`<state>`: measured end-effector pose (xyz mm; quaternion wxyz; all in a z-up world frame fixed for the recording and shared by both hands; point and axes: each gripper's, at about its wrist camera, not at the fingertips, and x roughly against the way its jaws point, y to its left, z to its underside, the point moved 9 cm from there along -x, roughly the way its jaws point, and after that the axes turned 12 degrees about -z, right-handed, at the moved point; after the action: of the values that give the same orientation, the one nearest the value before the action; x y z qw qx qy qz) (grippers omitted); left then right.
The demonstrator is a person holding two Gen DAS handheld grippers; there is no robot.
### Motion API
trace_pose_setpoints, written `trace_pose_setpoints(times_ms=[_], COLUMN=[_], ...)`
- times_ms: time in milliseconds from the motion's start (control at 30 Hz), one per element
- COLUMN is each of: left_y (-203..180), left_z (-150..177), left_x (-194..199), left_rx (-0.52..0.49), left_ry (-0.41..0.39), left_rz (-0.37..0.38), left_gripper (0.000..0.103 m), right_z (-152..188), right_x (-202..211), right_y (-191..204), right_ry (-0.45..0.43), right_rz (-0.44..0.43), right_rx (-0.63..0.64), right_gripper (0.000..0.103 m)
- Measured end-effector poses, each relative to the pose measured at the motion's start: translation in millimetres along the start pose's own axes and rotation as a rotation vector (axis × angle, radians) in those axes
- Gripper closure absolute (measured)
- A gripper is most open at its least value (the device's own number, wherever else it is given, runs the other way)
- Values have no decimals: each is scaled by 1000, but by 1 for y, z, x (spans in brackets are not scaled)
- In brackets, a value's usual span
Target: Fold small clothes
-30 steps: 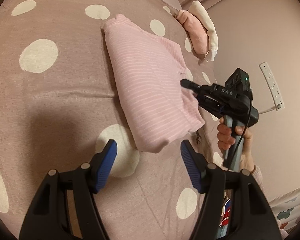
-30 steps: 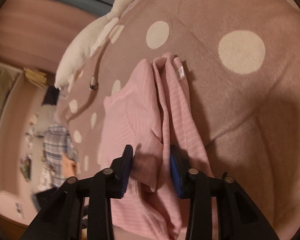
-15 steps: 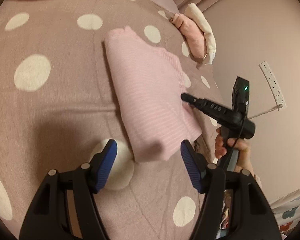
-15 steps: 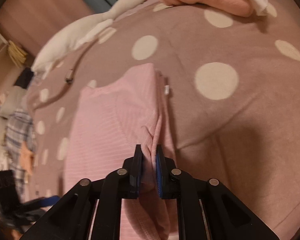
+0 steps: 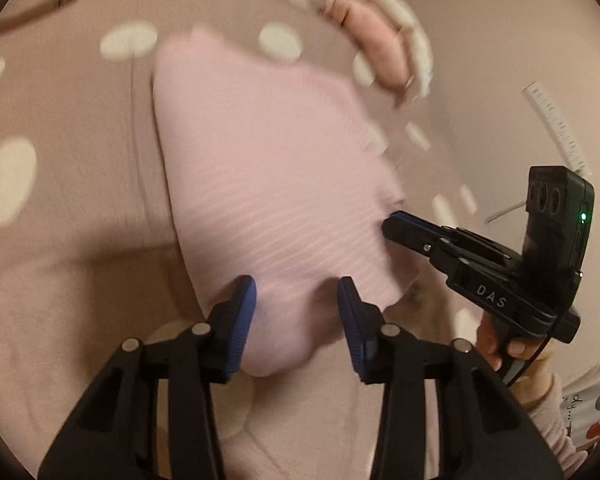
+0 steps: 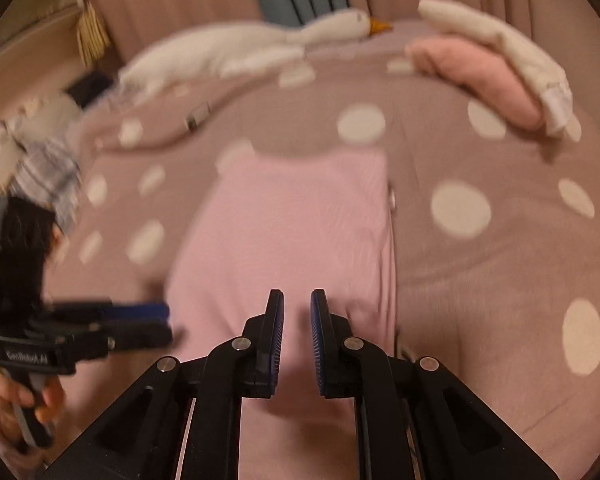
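Since the earlier frame: left tongs [image 5: 296,320] moved in over the near end of the pink striped garment [image 5: 268,200] and are closing, cloth between the pads, not yet pinched; right tongs [image 6: 297,344] rolled level, clenched on the garment's near edge. Location of item: flat on the polka-dot bed cover [image 6: 480,280], a narrow lengthwise bundle, near end at both tongs. Progress, as judged: side folds appear done; the end-to-end fold looks outstanding, and both near corners would need to be held first. Already folded, by appearance: one pink piece [image 6: 480,72] and one cream piece [image 6: 496,36], stacked at the far edge of the bed. Count: tongs, two; hands, two, each on a handle; garments in work, one; folded pieces, two; plush goose [image 6: 260,48], one; wall power strip [image 5: 556,128], one. Views blurred; finer details not legible.
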<state>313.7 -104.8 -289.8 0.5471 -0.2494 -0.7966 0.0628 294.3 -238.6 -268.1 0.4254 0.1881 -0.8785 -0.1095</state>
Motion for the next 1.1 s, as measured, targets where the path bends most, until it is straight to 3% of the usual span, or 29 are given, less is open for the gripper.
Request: trace_pose_setpoints(times_ms=[67,100,233,400,500,667,767,867,1033,1100], left_y=[3,3,7,20,29,28,30,28,27,23], left_z=[5,4,-2,-30,-42,-58,-58,-61,-61,-60], left_x=[-10,-9,6,34,27,7,-3,-8,-9,-7], left_rx=[-2,-5,0,77,87,78,56,39,7,-16], left_ry=[0,-9,-9,-99,-99,-88,-65,-64,-56,-64], left_rz=[7,13,43,107,69,21,-25,-43,-91,-122], left_gripper=[64,64,64,58,57,57,57,57,57,55], right_z=[16,19,17,-1,-19,-58,-69,-61,-53,-51], right_x=[-18,-21,-13,7,13,-4,-24,-49,-54,-46], right_y=[-20,-26,-25,-9,-5,2,-5,-25,-37,-33], right_ry=[58,51,28,-45,-114,-150,-124,-43,-29,-20], right_rz=[14,4,-14,-53,-102,-87,-63,16,-22,-1], right_rx=[-72,-91,-94,-47,-65,-57,-85,-139,-248,-230], right_gripper=[91,96,97,97,96,96,96,96,96,96])
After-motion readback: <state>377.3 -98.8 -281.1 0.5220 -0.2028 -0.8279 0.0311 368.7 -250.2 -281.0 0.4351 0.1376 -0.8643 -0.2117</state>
